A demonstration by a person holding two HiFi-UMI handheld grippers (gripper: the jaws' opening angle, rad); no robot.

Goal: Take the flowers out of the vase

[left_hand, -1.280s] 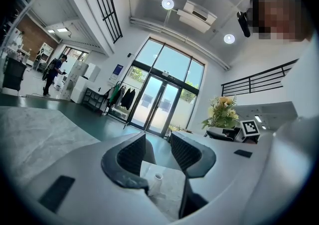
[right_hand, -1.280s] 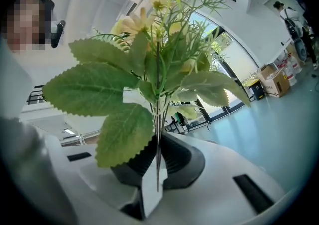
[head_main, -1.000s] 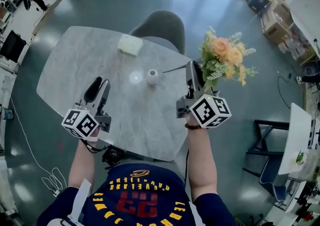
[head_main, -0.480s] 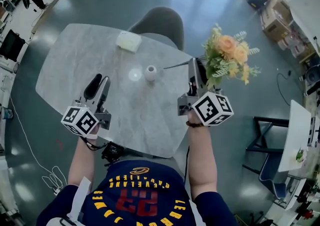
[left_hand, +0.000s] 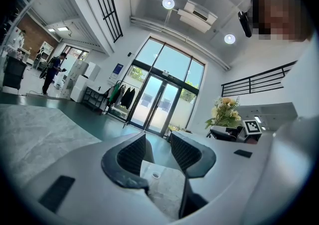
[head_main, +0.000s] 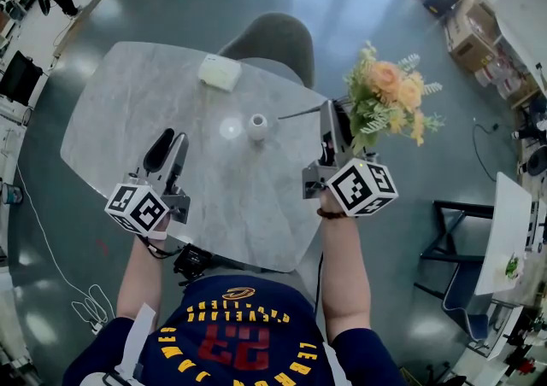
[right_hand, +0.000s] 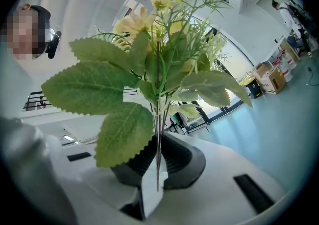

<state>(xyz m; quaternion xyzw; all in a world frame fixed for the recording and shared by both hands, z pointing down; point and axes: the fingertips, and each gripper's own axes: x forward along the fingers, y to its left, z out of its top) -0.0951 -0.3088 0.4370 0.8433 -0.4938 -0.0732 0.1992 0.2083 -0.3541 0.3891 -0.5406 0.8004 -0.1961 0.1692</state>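
Note:
A small white vase (head_main: 258, 126) stands empty near the middle of the marble table (head_main: 128, 102); it also shows between the left jaws as the vase (left_hand: 155, 174). The bunch of orange and yellow flowers (head_main: 386, 98) hangs in the air beyond the table's right edge, well clear of the vase. My right gripper (head_main: 332, 125) is shut on its thin stems (right_hand: 158, 137), with broad green leaves (right_hand: 99, 92) just above the jaws of that gripper (right_hand: 158, 163). My left gripper (head_main: 169, 149) hovers over the table's near left, open and holding nothing (left_hand: 158, 150).
A white box (head_main: 220, 73) lies at the table's far side, and a round clear disc (head_main: 231, 129) sits left of the vase. A grey chair (head_main: 273, 41) stands behind the table. A black-framed seat (head_main: 461, 239) and cardboard boxes (head_main: 468, 30) are on the floor to the right.

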